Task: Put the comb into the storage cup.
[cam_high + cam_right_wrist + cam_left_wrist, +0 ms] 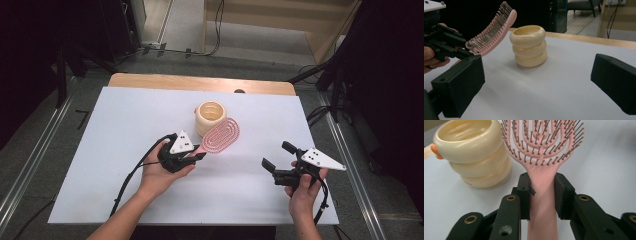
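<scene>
My left gripper (199, 154) (542, 187) is shut on the handle of a pink hairbrush (221, 135) (541, 142) (491, 35), holding it above the table with the bristled head tilted up. Just behind the brush stands a cream ribbed cup (210, 117) (471, 152) (529, 46), made of stacked rings and upright. My right gripper (277, 156) (536, 82) hovers at the right of the table, open, with nothing between its black pads. It points toward the cup and the brush.
The white table top (125, 150) has a wooden strip (200, 82) along its far edge. Dark stands and cables surround the table on the floor. An orange tab (435, 151) sticks out from the cup's side.
</scene>
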`<state>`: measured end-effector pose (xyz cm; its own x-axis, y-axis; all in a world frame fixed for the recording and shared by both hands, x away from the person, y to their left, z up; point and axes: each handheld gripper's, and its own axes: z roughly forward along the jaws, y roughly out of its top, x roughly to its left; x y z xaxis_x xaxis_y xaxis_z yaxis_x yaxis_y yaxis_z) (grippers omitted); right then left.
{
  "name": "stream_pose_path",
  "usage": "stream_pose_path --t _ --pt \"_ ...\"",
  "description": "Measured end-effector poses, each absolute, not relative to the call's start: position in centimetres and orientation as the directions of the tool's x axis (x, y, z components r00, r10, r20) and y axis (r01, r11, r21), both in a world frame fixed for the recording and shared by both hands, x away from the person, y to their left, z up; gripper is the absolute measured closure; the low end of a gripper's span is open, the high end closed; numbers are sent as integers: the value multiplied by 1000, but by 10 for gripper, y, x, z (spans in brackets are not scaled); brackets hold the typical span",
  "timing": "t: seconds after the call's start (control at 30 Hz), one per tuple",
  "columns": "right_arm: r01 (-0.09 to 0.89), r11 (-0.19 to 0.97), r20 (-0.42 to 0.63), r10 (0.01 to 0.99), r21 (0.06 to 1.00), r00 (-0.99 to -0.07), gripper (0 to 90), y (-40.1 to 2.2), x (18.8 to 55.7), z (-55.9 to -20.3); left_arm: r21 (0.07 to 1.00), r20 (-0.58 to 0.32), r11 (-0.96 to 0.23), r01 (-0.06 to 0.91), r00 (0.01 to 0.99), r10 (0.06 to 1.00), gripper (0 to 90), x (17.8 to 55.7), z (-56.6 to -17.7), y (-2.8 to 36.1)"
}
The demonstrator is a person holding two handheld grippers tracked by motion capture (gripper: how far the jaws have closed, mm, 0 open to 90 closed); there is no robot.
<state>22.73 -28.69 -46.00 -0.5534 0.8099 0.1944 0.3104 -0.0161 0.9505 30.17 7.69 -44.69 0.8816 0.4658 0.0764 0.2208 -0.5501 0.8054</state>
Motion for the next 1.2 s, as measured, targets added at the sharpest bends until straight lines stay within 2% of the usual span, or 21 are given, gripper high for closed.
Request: stream_pose_path --t 0.67,1.2 --pt "296 3 192 757 955 -625 0 -240 246 -431 864 82 -463 195 855 512 704 294 -443 84" --pt "341 -61 282 706 938 -650 0 -204 259 -425 887 76 -422 185 844 530 703 287 -449 82"
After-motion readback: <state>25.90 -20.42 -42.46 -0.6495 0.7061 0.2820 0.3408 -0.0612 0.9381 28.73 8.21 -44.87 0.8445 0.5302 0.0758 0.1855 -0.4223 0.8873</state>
